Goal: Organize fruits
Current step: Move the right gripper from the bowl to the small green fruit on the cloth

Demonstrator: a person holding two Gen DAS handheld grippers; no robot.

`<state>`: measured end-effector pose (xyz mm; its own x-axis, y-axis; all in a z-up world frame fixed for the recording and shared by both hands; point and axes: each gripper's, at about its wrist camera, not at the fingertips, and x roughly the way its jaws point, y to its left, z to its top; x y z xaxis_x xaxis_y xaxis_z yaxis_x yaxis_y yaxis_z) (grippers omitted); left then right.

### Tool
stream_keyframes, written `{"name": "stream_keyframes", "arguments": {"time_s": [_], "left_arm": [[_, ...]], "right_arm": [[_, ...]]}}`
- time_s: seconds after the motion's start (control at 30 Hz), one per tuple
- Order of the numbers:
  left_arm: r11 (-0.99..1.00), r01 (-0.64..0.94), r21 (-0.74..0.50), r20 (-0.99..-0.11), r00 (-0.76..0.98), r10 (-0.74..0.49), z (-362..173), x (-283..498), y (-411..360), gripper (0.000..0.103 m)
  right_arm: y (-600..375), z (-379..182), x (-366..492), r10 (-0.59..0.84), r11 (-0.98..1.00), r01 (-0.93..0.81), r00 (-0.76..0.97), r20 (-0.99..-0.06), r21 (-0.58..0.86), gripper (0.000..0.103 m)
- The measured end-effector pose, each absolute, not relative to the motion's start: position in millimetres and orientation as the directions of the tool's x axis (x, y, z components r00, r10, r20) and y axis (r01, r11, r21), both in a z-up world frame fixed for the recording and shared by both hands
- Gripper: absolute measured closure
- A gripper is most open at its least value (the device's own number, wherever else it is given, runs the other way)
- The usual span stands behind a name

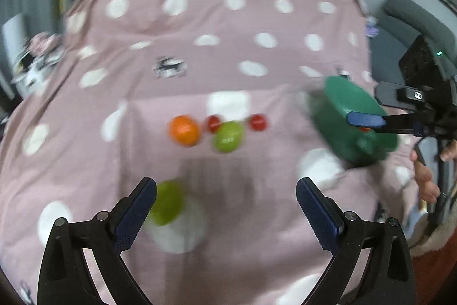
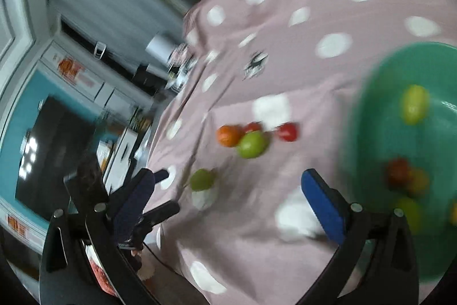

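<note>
On the pink dotted cloth (image 1: 257, 19) lie an orange (image 1: 184, 130), a green fruit (image 1: 228, 136) and two small red fruits (image 1: 212, 123) (image 1: 258, 122) in a cluster. Another green fruit (image 1: 167, 202) sits just inside the left finger of my left gripper (image 1: 225, 187), which is open and holds nothing. In the right wrist view my right gripper (image 2: 228, 179) is also open and empty, above the cloth between that green fruit (image 2: 201, 179) and the green bowl (image 2: 371, 116). The bowl holds several fruits, among them a yellow-green one (image 2: 414, 103) and a red one (image 2: 398, 170).
The green bowl (image 1: 354, 105) stands at the right edge of the cloth, where a person's hand (image 1: 428, 179) holds the right gripper's handle. Grey curtains hang behind the table. A cabinet and a dark screen (image 2: 51, 150) are off to the left. Both views are motion-blurred.
</note>
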<state>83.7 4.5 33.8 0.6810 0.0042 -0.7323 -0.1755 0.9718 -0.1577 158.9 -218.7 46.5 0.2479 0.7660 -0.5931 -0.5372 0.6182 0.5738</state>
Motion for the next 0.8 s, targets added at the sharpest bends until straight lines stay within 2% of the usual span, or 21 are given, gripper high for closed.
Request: {"name": "stream_keyframes", "arguments": {"time_s": [0.17,0.23,0.37,0.57,0.67,0.73,0.8], "left_arm": [[0.969,-0.227,-0.1,-0.79,0.61,0.061,4,80,30,0.005],[0.97,-0.223,-0.093,-0.799,0.599,0.061,-1,81,34,0.005],[0.977,-0.162,-0.142,-0.784,0.62,-0.011,-3,85,32,0.005],[0.979,-0.161,-0.122,-0.816,0.577,-0.007,-21,93,31,0.005],[0.971,-0.159,-0.176,-0.814,0.578,-0.053,-27,98,36,0.007],[0.972,-0.17,-0.16,-0.807,0.59,-0.029,-27,100,35,0.009],[0.97,-0.192,-0.146,-0.805,0.593,-0.004,-26,100,35,0.014]], "right_arm": [[-146,9,172,0.783,0.546,-0.537,0.054,-0.619,0.643,0.002],[-122,-10,175,0.771,0.539,-0.523,-0.009,-0.637,0.66,0.008],[-91,-37,173,0.712,0.58,-0.523,-0.047,-0.701,0.624,0.012],[-83,-53,182,0.743,0.577,-0.456,-0.053,-0.668,0.678,0.014],[-74,-54,181,0.737,0.573,-0.475,-0.058,-0.673,0.668,0.023],[-68,-55,177,0.729,0.568,-0.505,-0.057,-0.682,0.65,0.032],[-68,-56,175,0.724,0.573,-0.512,-0.05,-0.688,0.64,0.036]]}}
